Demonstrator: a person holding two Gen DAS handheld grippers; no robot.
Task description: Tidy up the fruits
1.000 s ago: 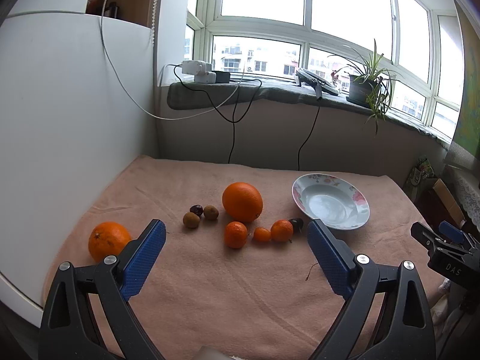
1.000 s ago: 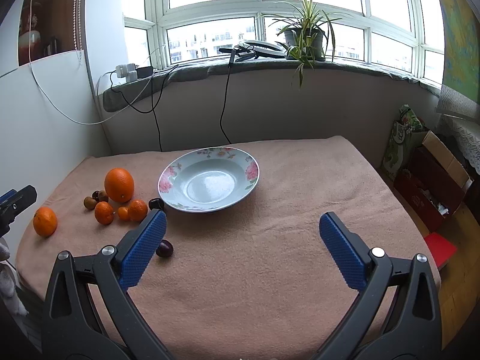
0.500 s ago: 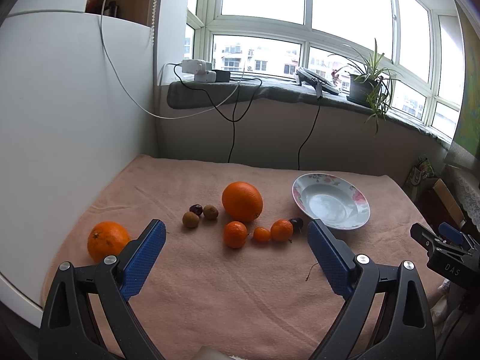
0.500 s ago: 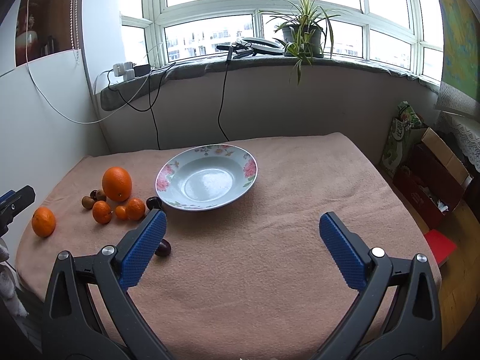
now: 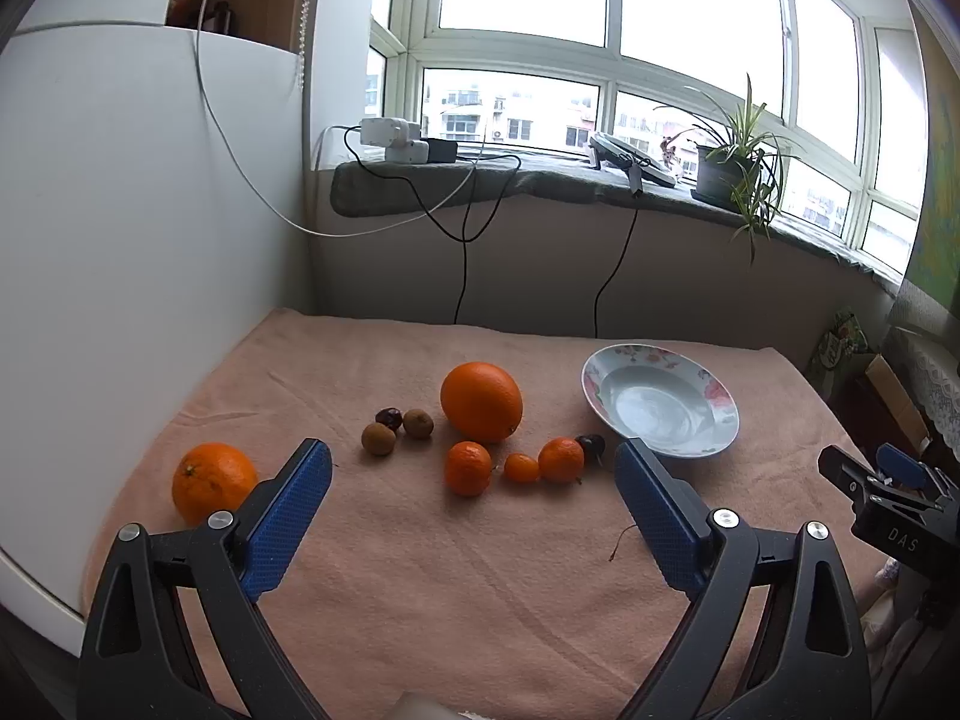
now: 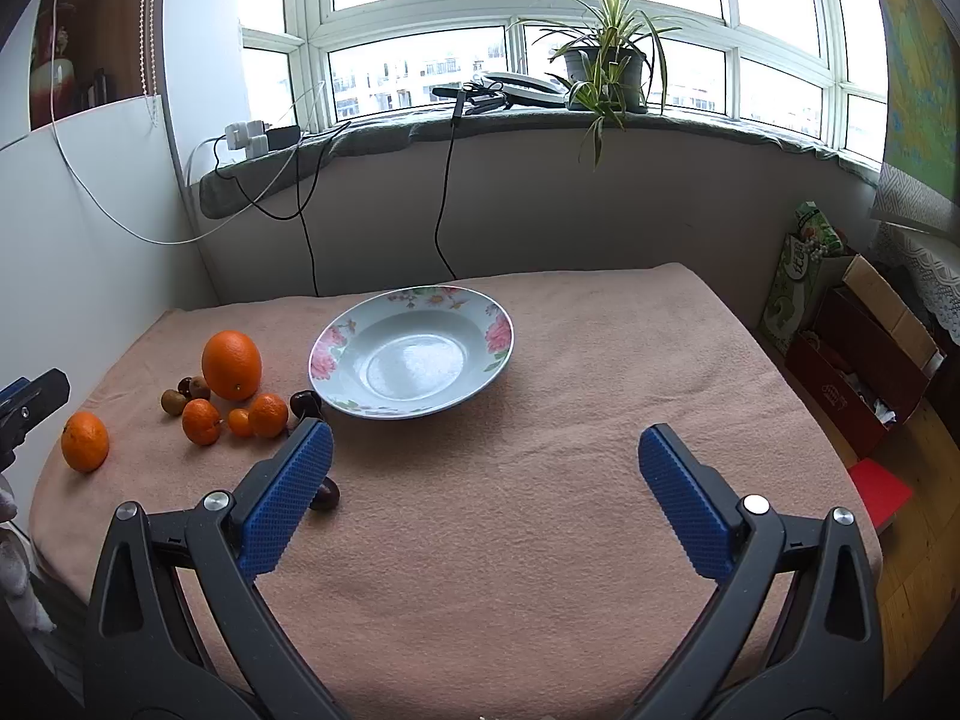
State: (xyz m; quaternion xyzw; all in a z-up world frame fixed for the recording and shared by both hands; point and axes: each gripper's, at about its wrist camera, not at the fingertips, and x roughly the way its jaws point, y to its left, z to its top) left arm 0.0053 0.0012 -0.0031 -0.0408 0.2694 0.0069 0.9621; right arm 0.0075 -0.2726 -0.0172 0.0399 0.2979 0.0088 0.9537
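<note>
I noted both grippers, left (image 5: 471, 486) and right (image 6: 485, 465), spread wide, empty; fruits (image 5: 481, 401) lay beyond the left gripper, beside the plate (image 5: 660, 409).

On the surface (image 6: 540, 540), the plate (image 6: 498, 339) sits toward the back. Left of it cluster the big orange (image 6: 231, 365), three mandarins (image 6: 268, 415) and small fruits; another orange (image 6: 85, 441) lies apart, farther left.
</note>
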